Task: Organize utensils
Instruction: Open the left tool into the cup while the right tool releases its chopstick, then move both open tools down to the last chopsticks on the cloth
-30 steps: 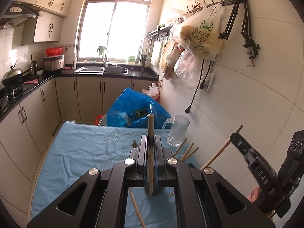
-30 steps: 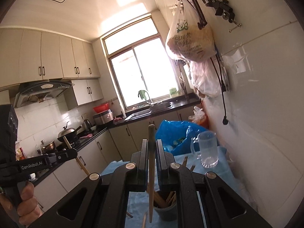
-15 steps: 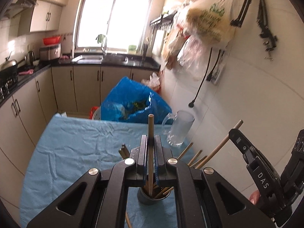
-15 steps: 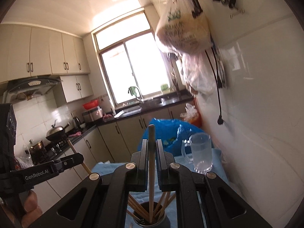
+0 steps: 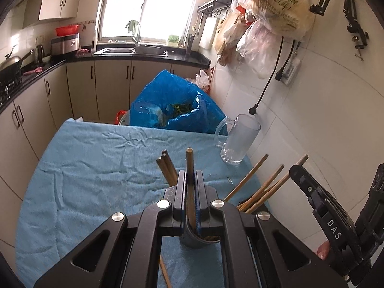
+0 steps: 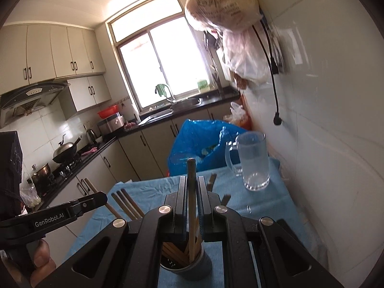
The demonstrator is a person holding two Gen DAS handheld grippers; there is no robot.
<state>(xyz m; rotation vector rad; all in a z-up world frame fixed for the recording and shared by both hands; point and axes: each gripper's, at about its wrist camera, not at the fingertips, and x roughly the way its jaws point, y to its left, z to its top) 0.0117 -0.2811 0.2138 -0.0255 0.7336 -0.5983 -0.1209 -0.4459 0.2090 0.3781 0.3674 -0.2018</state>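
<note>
**Both claws over the chopstick holder**

My left gripper (image 5: 190, 206) is clamped on an upright wooden chopstick (image 5: 190, 168), its lower end inside the grey holder (image 5: 192, 240) near me on the blue cloth (image 5: 96, 168). My right gripper (image 6: 191, 206) pinches a second chopstick (image 6: 192, 192), tip down among the chopsticks standing in that holder (image 6: 189, 266). A glass mug (image 6: 253, 160) stands far right.

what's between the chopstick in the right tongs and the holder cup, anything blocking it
Nothing visible blocks it. The right tongs are shut on the chopstick, whose lower end already dips inside the holder cup, among the chopsticks already standing there. Those crowd the cup but leave room.
</note>
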